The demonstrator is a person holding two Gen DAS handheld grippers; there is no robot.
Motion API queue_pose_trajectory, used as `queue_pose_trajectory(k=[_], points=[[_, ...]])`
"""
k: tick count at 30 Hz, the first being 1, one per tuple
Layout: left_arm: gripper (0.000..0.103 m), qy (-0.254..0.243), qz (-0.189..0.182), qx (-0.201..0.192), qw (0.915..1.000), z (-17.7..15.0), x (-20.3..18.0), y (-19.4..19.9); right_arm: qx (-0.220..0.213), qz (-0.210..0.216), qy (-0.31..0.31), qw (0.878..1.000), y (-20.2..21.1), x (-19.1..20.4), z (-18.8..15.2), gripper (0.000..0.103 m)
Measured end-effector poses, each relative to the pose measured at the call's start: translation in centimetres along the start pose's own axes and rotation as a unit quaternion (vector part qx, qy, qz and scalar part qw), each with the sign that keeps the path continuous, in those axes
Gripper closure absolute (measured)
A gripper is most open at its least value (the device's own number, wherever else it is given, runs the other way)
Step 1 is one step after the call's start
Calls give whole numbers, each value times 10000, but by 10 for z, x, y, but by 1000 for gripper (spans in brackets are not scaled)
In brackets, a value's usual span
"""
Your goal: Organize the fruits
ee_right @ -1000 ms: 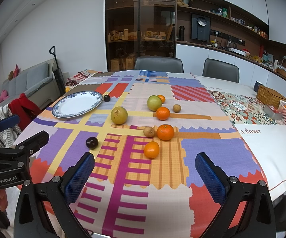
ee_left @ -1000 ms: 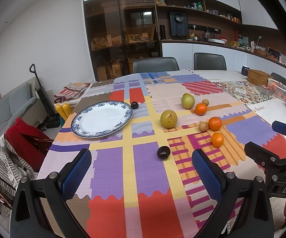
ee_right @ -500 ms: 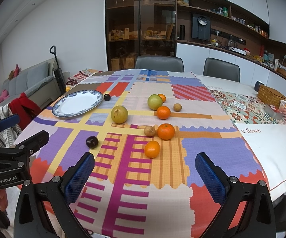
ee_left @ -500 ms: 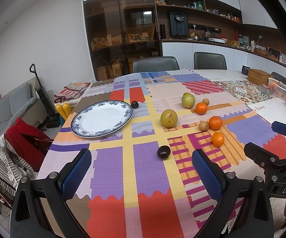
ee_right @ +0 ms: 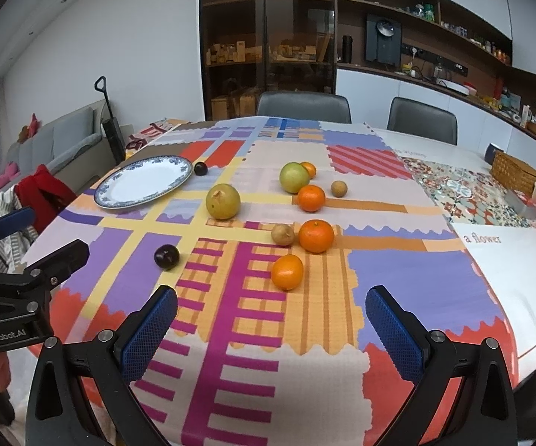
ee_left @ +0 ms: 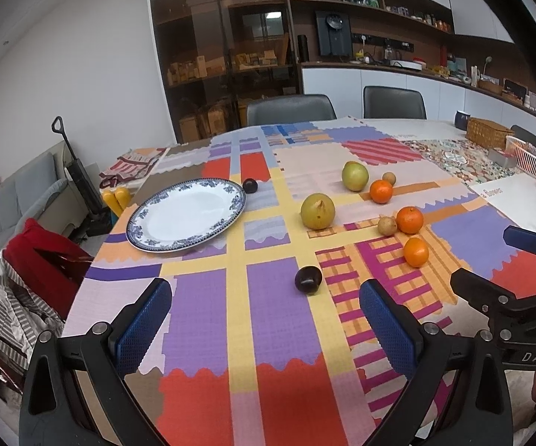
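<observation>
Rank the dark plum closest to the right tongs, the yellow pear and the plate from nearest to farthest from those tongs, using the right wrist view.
1. Dark plum, near left, just beyond the right tongs.
2. Yellow pear, mid-table, left of centre.
3. Plate, far left, with nothing on it.

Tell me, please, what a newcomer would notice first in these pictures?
First, the bright patchwork tablecloth covering the table. Then the scattered fruit at its middle, such as the nearest orange and a dark plum, and the empty blue-rimmed plate at the far left.
</observation>
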State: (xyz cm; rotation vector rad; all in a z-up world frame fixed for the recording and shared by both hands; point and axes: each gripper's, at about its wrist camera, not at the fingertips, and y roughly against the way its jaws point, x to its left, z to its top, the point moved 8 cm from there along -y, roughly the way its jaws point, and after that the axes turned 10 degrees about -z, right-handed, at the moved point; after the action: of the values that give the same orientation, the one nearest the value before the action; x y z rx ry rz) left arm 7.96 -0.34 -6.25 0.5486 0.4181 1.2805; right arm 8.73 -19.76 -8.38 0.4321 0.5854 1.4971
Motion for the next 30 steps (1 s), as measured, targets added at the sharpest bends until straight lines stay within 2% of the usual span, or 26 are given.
queue_pose_trajectory(k=[4, 11, 20, 30], points=[[1, -33, -92, 105, 9999, 0, -3, -13, 103, 31, 44, 9999, -13, 1, -2, 1], [15, -115, -332, 325, 9989, 1, -11, -40, 248, 66, 118, 9996, -36, 3, -1, 4], [25, -53, -604, 723, 9955, -1, -16, -79, 547, 168, 158, 9982, -68, 2, 0, 22], [51, 89, -902, 1177, 9889, -10, -19, -111, 910, 312, 166, 9952, -96, 6, -3, 42]])
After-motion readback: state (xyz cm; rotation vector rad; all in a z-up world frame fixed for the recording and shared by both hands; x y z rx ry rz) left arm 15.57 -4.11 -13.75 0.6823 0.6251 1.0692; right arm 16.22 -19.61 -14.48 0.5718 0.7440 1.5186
